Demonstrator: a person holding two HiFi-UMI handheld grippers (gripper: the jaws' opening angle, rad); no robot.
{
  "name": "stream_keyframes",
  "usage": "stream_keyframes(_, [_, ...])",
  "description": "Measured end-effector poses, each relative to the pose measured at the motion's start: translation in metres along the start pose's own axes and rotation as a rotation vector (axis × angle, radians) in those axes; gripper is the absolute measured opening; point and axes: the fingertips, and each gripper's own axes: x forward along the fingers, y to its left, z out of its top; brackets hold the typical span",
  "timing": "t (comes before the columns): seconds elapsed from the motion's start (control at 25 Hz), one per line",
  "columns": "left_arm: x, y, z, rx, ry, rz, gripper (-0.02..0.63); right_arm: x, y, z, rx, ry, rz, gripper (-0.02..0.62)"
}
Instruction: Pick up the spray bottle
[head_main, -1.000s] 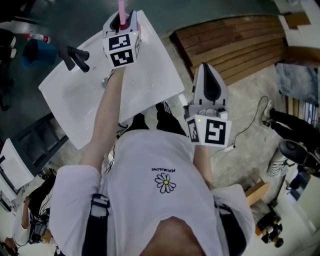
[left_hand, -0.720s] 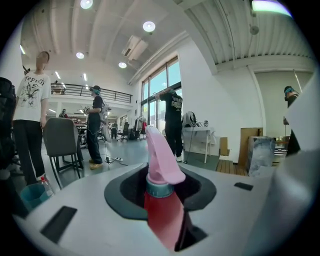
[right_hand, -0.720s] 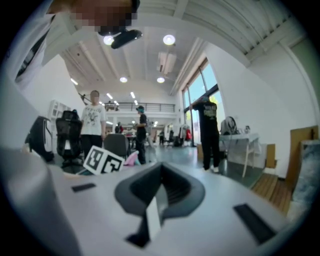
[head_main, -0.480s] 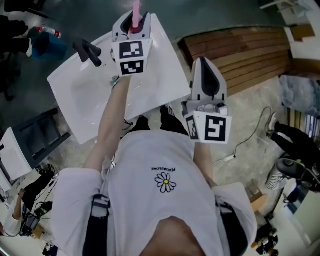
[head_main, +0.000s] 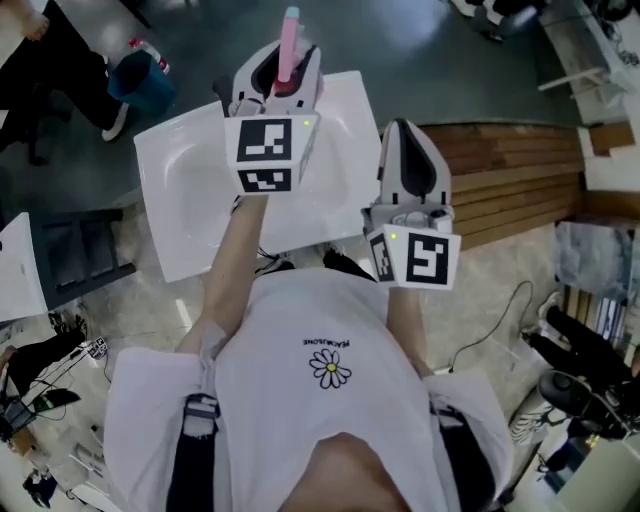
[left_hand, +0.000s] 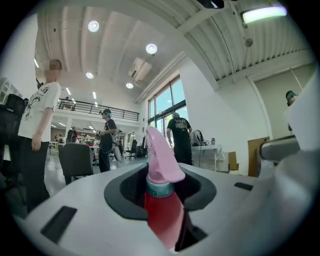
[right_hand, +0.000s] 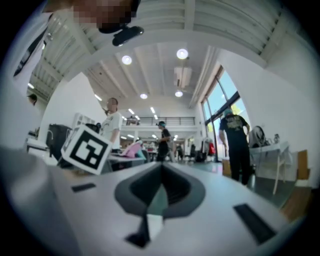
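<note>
The spray bottle (left_hand: 162, 210) has a red body and a pink trigger head (head_main: 289, 38). It stands upright between the jaws of my left gripper (head_main: 283, 62), which is shut on its body just under the teal collar. The left gripper holds it in the air above the white sink basin (head_main: 185, 190) and points level. My right gripper (head_main: 408, 135) is to the right, over the basin's right edge, and also points level. Its jaws meet with nothing between them (right_hand: 160, 175). In the right gripper view the bottle's pink head (right_hand: 131, 148) shows past the left marker cube (right_hand: 86, 148).
A wooden slatted platform (head_main: 520, 180) lies on the floor at the right. A blue bucket (head_main: 135, 75) stands beyond the basin at the upper left, beside a person's legs (head_main: 60, 60). Several people stand in the hall ahead (left_hand: 180, 137). Cables and gear lie at the lower right (head_main: 570, 400).
The left gripper has risen with the spray bottle in it, away from the basin. The right gripper has come up too and moved forward. The jaws have not changed.
</note>
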Motion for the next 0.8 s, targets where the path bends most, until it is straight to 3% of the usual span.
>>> stream_keyframes(0.32, [-0.073, 0.047, 0.054, 0.028, -0.099, 0.124, 0.146, 0.025, 0.049, 0.017, -0.010, -0.056, 0.144, 0.029])
stream_keyframes(0.56, [-0.134, 0.074, 0.066, 0.013, -0.151, 0.230, 0.147, 0.036, 0.086, 0.019, -0.003, -0.058, 0.230, 0.029])
stream_keyframes(0.8, [-0.171, 0.084, 0.053, 0.022, -0.157, 0.317, 0.147, 0.045, 0.116, 0.021, -0.005, -0.055, 0.297, 0.029])
